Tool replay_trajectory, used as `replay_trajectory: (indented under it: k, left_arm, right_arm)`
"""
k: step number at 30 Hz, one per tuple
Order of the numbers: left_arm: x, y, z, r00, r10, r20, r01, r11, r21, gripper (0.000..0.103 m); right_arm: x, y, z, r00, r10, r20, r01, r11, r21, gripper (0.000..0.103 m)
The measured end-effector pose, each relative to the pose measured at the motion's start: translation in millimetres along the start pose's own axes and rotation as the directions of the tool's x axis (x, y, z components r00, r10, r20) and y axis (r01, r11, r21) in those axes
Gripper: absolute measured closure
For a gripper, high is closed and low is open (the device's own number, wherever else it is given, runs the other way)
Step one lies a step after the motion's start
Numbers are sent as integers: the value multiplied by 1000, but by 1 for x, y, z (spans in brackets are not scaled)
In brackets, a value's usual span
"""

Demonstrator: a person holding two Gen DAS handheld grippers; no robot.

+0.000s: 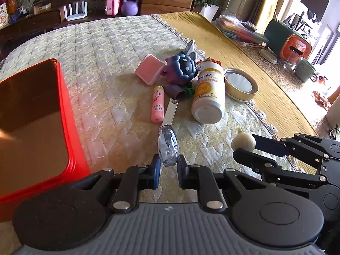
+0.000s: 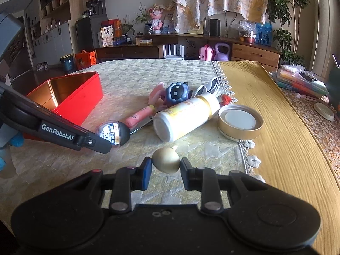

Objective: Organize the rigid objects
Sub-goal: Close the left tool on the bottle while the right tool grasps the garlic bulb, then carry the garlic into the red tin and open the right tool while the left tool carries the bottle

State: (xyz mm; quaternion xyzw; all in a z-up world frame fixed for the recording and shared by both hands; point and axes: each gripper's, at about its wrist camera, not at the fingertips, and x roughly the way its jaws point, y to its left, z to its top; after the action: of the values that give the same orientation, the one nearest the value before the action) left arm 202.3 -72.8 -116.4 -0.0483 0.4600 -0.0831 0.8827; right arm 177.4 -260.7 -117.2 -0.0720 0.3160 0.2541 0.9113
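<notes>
Tin (image 1: 34, 127), red, rectangular, open-topped with a glossy gold-toned lining, stands empty as far as either view shows; nothing has yet been sorted into it, so the task reads as just begun. Left tool (image 1: 167, 165) is clamped on a flat, clear plastic disc-shaped case (image 1: 167, 146), held just off the tin's near right corner. Right tool (image 2: 165, 170) is closed on a small, smooth, cream-coloured bulb (image 2: 166, 159) with a pointed tip, further right of the tin, above the quilted cloth. Remaining, in a loose heap well to the right of the tin on the bench (image 1: 244, 48): a white-and-yellow plastic bottle (image 1: 209, 91), cylindrical, lying on its side; a gold-rimmed round lid (image 1: 241, 85), shallow, white inside; a pink ribbed block (image 1: 149, 70); a dark blue knobbly toy figure (image 1: 182, 68); a pink printed tube (image 1: 157, 104); a flat metal strip (image 1: 171, 110) beside the tube. Cloth under all: pale, quilted, lace-edged. Judged outstanding: both held pieces to go into the tin, then the whole heap.
</notes>
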Motion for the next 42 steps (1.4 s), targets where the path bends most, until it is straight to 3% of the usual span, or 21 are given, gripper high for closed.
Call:
replay_trajectory:
  k: [17,25,34,42]
  left_arm:
    - [-75,35,-19,997,-2,78,8,998,-67,89]
    - [-123,53,-10,986,2,168,13,996,-90,89]
    - [-151,109,10,967,81,242,-41,985,-166,89]
    - [-131,177,27,965,170,200,-120,964,-239,89]
  right_arm:
    - [-44,53,17,998,45,47,-43,998,-37,74]
    - [-51,89,48,993,93,76,-84,990,-111,74]
    - [-21,140,91,986,150,69,-135,974,-181,74]
    - [41,170,119,985,173,-11,-172,970,-172,74]
